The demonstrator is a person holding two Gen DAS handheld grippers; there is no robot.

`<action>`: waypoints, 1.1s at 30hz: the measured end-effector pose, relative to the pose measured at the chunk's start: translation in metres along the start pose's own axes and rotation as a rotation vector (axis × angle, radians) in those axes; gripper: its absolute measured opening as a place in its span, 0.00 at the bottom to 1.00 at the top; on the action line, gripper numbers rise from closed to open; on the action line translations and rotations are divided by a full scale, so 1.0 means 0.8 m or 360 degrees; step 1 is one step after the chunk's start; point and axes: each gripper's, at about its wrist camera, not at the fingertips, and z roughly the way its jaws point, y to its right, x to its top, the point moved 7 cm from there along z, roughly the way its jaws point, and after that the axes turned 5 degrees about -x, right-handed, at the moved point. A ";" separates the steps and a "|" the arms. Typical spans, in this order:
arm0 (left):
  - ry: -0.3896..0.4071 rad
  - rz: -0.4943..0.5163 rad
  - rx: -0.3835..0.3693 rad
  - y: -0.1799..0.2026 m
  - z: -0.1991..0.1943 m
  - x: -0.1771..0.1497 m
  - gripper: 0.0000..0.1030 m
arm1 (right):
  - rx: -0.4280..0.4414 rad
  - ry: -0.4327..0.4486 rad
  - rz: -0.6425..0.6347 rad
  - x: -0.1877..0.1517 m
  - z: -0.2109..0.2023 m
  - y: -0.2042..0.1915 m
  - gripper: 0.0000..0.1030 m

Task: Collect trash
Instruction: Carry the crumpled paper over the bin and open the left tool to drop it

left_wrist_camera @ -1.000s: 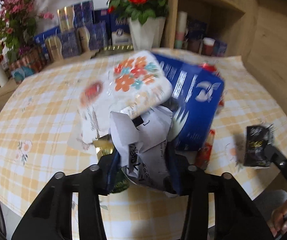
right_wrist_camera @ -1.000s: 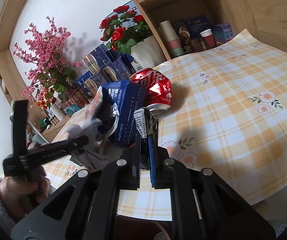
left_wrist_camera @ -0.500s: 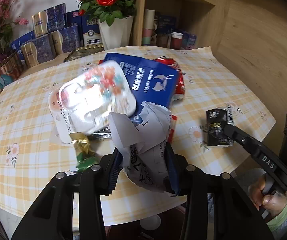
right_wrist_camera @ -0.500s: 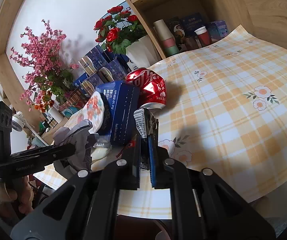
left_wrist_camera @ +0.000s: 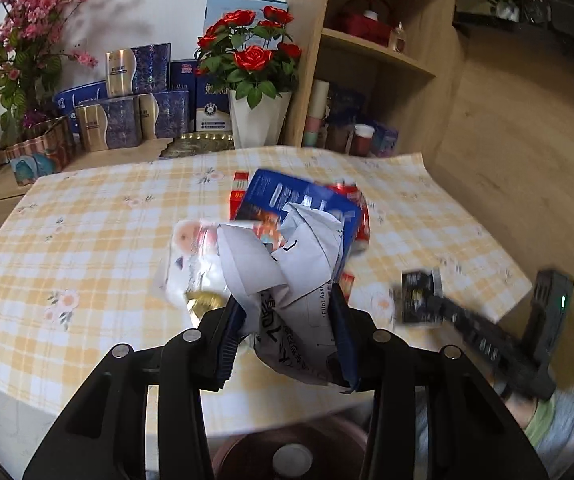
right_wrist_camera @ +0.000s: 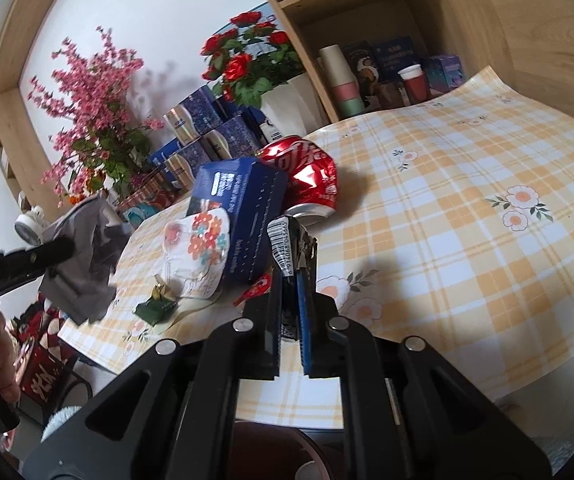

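My left gripper (left_wrist_camera: 287,320) is shut on a crumpled white paper (left_wrist_camera: 287,272) and holds it over the table's near edge; it also shows in the right wrist view (right_wrist_camera: 83,256). My right gripper (right_wrist_camera: 291,276) is shut on a black wrapper (right_wrist_camera: 293,248) with a barcode, also seen in the left wrist view (left_wrist_camera: 417,298). On the checked tablecloth (right_wrist_camera: 447,208) lie a blue coffee box (right_wrist_camera: 239,200), a crushed red cola can (right_wrist_camera: 307,172), a floral tissue pack (right_wrist_camera: 199,248), a gold and green candy wrapper (right_wrist_camera: 155,304) and a small red wrapper (right_wrist_camera: 257,286).
A white vase of red roses (left_wrist_camera: 255,76), blue gift boxes (left_wrist_camera: 135,116) and pink flowers (left_wrist_camera: 15,52) stand behind the table. A wooden shelf (right_wrist_camera: 387,60) holds cups and boxes. A dark round bin (left_wrist_camera: 291,452) sits below the table's near edge.
My left gripper has drawn back from the pile toward the table's near edge with the paper in it. My right gripper has drawn back a little with the wrapper still held.
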 end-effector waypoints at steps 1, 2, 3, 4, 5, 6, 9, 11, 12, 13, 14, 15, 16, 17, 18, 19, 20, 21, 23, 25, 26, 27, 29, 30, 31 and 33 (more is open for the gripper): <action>-0.0021 0.0026 0.0012 0.001 -0.007 -0.014 0.40 | 0.0008 -0.0005 -0.0007 -0.002 -0.003 -0.003 0.11; -0.0034 0.0036 0.0016 0.002 -0.010 -0.022 0.40 | 0.0022 -0.0011 -0.0021 -0.005 -0.007 -0.008 0.11; -0.0056 0.0043 0.0013 0.003 -0.015 -0.037 0.40 | 0.0027 -0.0017 -0.0031 -0.007 -0.010 -0.012 0.11; -0.0074 0.0039 0.0003 0.002 -0.019 -0.049 0.40 | 0.0033 -0.0023 -0.0045 -0.010 -0.014 -0.016 0.11; -0.0093 0.0036 -0.0006 0.002 -0.023 -0.062 0.40 | 0.0038 -0.0031 -0.0069 -0.013 -0.018 -0.022 0.11; -0.0113 0.0031 -0.0011 0.002 -0.026 -0.078 0.40 | 0.0040 -0.0037 -0.0089 -0.017 -0.022 -0.026 0.11; -0.0173 0.0004 -0.0031 0.000 -0.030 -0.116 0.40 | 0.0035 -0.0071 -0.0168 -0.033 -0.036 -0.041 0.11; -0.0239 0.0002 -0.0053 0.002 -0.030 -0.147 0.40 | 0.0037 -0.0101 -0.0210 -0.046 -0.046 -0.049 0.11; -0.0273 0.0008 -0.0059 0.004 -0.029 -0.160 0.40 | 0.0034 -0.0114 -0.0235 -0.053 -0.052 -0.053 0.11; -0.0298 0.0018 -0.0063 0.006 -0.028 -0.173 0.40 | 0.0030 -0.0127 -0.0262 -0.060 -0.057 -0.056 0.11; -0.0315 0.0028 -0.0063 0.008 -0.027 -0.181 0.40 | 0.0026 -0.0135 -0.0280 -0.065 -0.060 -0.057 0.11; -0.0340 0.0043 -0.0067 0.011 -0.024 -0.191 0.40 | 0.0019 -0.0145 -0.0296 -0.070 -0.063 -0.058 0.11; -0.0380 0.0067 -0.0072 0.015 -0.020 -0.202 0.40 | 0.0011 -0.0156 -0.0308 -0.074 -0.065 -0.059 0.11; -0.0428 0.0089 -0.0076 0.017 -0.015 -0.213 0.40 | -0.0001 -0.0170 -0.0320 -0.078 -0.067 -0.059 0.11; -0.0462 0.0100 -0.0077 0.018 -0.010 -0.218 0.40 | -0.0012 -0.0182 -0.0327 -0.082 -0.067 -0.059 0.11; -0.0514 0.0120 -0.0075 0.019 -0.004 -0.227 0.40 | -0.0020 -0.0191 -0.0331 -0.085 -0.067 -0.058 0.11; -0.0567 0.0137 -0.0082 0.021 0.004 -0.235 0.40 | -0.0031 -0.0200 -0.0339 -0.088 -0.066 -0.058 0.11; -0.0603 0.0145 -0.0086 0.021 0.009 -0.240 0.40 | -0.0039 -0.0206 -0.0347 -0.089 -0.065 -0.058 0.11; -0.0713 0.0156 -0.0086 0.021 0.025 -0.257 0.40 | -0.0049 -0.0218 -0.0368 -0.093 -0.063 -0.061 0.11; -0.0804 0.0143 -0.0072 0.018 0.039 -0.272 0.40 | -0.0054 -0.0226 -0.0406 -0.097 -0.061 -0.066 0.11; -0.0848 0.0135 -0.0060 0.015 0.047 -0.278 0.40 | -0.0056 -0.0229 -0.0419 -0.099 -0.060 -0.068 0.10; -0.0891 0.0144 -0.0029 0.012 0.056 -0.284 0.40 | -0.0059 -0.0234 -0.0437 -0.102 -0.059 -0.070 0.10; -0.0948 0.0190 0.0012 0.012 0.068 -0.292 0.40 | -0.0065 -0.0250 -0.0460 -0.105 -0.056 -0.071 0.10; -0.0979 0.0228 0.0023 0.015 0.074 -0.298 0.40 | -0.0068 -0.0256 -0.0468 -0.107 -0.055 -0.072 0.10; -0.0996 0.0256 0.0030 0.018 0.077 -0.301 0.40 | -0.0072 -0.0263 -0.0476 -0.108 -0.054 -0.071 0.10; -0.1029 0.0302 0.0041 0.021 0.083 -0.308 0.40 | -0.0079 -0.0269 -0.0482 -0.109 -0.052 -0.070 0.10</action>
